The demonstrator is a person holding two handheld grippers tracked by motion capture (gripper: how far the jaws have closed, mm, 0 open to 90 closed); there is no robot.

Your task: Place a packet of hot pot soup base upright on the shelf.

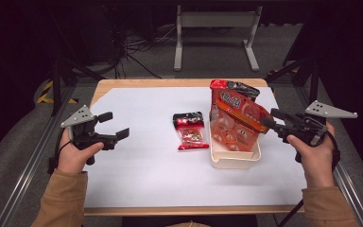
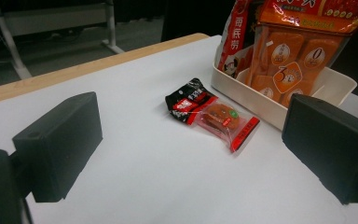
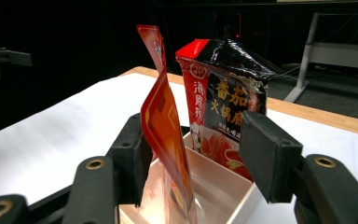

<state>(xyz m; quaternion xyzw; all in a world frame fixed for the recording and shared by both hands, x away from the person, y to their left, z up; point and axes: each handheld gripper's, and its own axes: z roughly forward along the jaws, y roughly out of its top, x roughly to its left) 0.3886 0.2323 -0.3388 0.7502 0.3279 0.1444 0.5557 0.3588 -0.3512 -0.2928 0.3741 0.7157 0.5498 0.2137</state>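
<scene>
A white tray [image 1: 235, 161] stands right of the table's middle with two snack packets upright in it. The orange packet [image 1: 238, 119] leans at the front and a red-and-black packet [image 1: 234, 88] stands behind it. My right gripper [image 1: 269, 119] is open at the orange packet's right edge. In the right gripper view the orange packet [image 3: 165, 126] stands edge-on between the jaws, against the left one, with a gap to the right one. A small red-and-black packet [image 1: 190, 131] lies flat on the white sheet left of the tray. My left gripper [image 1: 115, 125] hovers open at the left, nothing in it.
The white sheet [image 1: 142, 165] covers a wooden table with broad bare areas at the left and front. A metal frame [image 1: 215, 28] and cables sit on the floor beyond the far edge. Rails run along both sides of the table.
</scene>
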